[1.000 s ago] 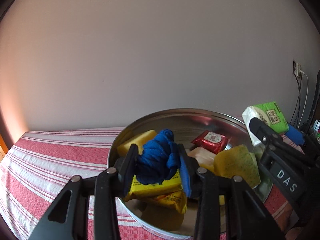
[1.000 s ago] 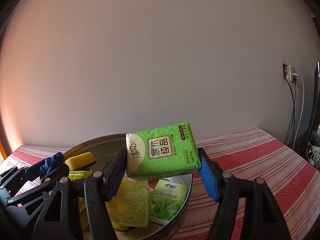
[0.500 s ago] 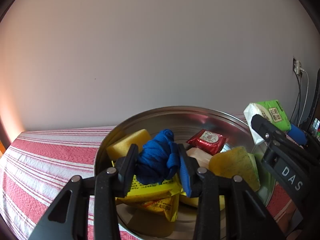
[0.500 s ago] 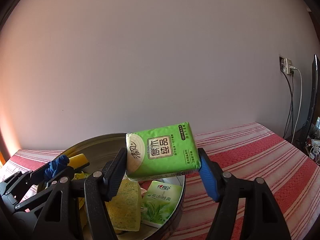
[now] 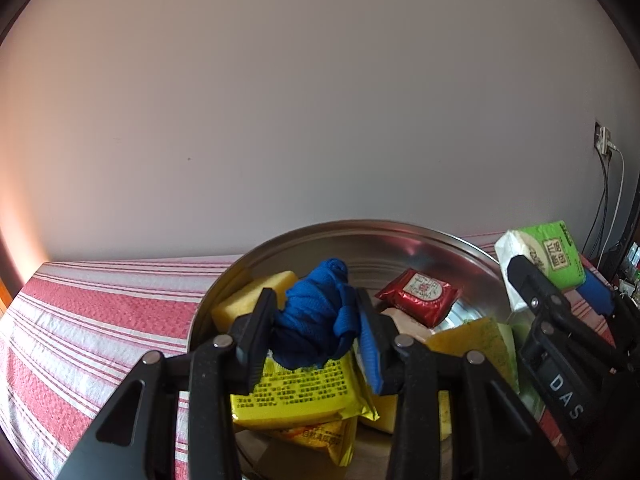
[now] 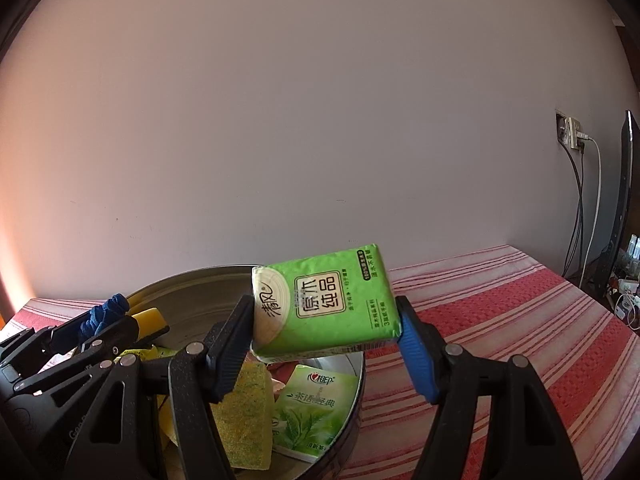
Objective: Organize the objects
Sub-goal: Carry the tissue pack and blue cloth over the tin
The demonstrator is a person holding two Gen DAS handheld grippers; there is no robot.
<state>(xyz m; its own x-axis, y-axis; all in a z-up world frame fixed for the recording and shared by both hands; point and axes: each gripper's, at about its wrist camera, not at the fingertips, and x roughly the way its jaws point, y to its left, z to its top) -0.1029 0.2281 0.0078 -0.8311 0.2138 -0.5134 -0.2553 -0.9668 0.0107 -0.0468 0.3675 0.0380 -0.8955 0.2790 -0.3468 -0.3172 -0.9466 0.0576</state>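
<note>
A round metal basin (image 5: pixel 372 236) stands on the red-and-white striped tablecloth (image 5: pixel 104 312). My left gripper (image 5: pixel 316 320) is shut on a bundle of blue cloth (image 5: pixel 316 316) and holds it over the basin, above yellow packets (image 5: pixel 304 392). My right gripper (image 6: pixel 326 324) is shut on a green tissue pack (image 6: pixel 326 312) and holds it over the basin's right side (image 6: pixel 362 364). The pack also shows in the left wrist view (image 5: pixel 548 256). The blue cloth shows at the left of the right wrist view (image 6: pixel 102 314).
The basin holds a yellow sponge (image 5: pixel 252 300), a red sachet (image 5: pixel 420 296), a yellow-green scouring sponge (image 6: pixel 244 412) and a second green tissue pack (image 6: pixel 312 412). A plain wall stands behind the table. A wall socket with cables (image 6: pixel 572 136) is at the right.
Both grippers have moved a little further over the basin with their loads still held. The basin's contents have not moved.
</note>
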